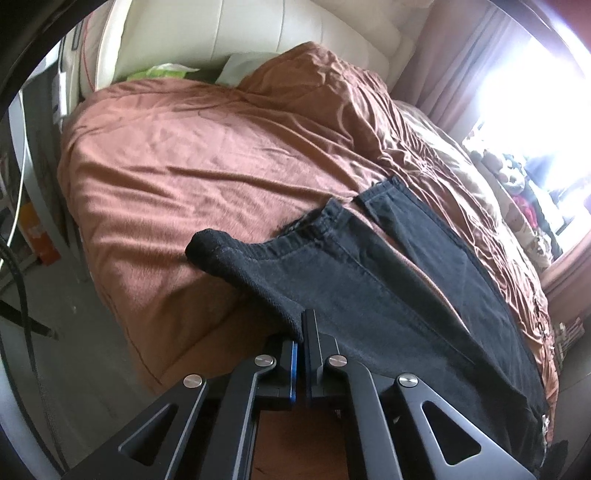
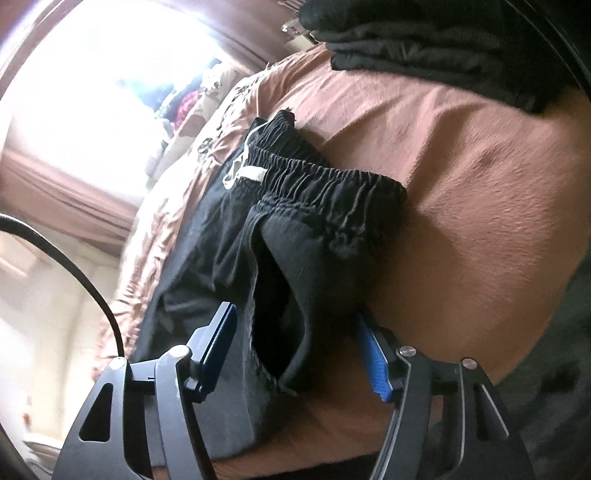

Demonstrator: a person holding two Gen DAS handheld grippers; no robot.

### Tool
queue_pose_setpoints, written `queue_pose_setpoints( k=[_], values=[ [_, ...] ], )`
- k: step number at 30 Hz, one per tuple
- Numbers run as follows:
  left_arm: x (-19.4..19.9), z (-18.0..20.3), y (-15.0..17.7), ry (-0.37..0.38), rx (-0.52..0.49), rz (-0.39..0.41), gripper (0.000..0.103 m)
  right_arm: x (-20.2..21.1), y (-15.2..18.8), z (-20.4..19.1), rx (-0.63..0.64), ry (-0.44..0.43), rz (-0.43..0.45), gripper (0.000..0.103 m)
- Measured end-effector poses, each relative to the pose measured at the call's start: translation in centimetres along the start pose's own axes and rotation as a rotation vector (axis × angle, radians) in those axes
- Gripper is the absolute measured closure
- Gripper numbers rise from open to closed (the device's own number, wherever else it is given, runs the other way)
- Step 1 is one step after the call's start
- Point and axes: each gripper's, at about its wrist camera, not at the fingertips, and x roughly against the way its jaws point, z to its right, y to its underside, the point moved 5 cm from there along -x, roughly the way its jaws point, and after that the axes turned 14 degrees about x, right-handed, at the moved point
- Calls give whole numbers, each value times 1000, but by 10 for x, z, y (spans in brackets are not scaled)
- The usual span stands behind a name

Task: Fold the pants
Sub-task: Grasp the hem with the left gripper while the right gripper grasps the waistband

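Here, my left gripper [image 1: 300, 332] is pinched tight on the pants [image 1: 406, 280]: its two jaws stand pressed together with only a thin fold of black cloth caught between them, at the edge of one leg. From that pinch the leg runs up toward one o'clock in my left view, and its cuff [image 1: 207, 243] curls over, lifted off the bedcover, toward eleven o'clock. The second leg [image 1: 417, 221] lies flat beside it, farther toward one o'clock, its hem resting on the brown bedspread [image 1: 192, 162]. The bedspread is creased and covers the whole bed; cream cushions [image 1: 236, 33] stand at twelve o'clock, and a bright window [image 1: 546, 96] glares at two o'clock.

My right gripper [image 2: 295, 347] is partly open, its blue-padded jaws standing either side of a bunched fold of the same black pants [image 2: 288, 258]. The cloth sits between them; the right pad [image 2: 373, 354] seems to meet the fabric edge, the left pad [image 2: 218, 339] stands clear of the fold, so nothing is squeezed yet. The gathered elastic waistband [image 2: 325, 181] lies toward twelve o'clock from that gripper, with a white drawstring [image 2: 240, 170] at eleven o'clock. A pile of dark folded clothes [image 2: 424, 40] rests on the bedspread [image 2: 480, 184] at one o'clock, well apart from the waistband.
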Motion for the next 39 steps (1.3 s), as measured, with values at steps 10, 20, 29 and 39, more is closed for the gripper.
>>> queue_pose_setpoints(
  k=[10,20,29,39],
  values=[
    [7,11,-5,-9,-6,7,101,-7,-7,52,-159,-111,58,87],
    [22,24,-6,33,-7,13,101,30,2,54,-112,2,121,101],
    [53,61,-37,146,-14,56,101,34,-31,19,-18,-36,130,101],
    [75,100,-66,230,-43,92,101,23,-59,-1,19,-80,181,101]
  ],
)
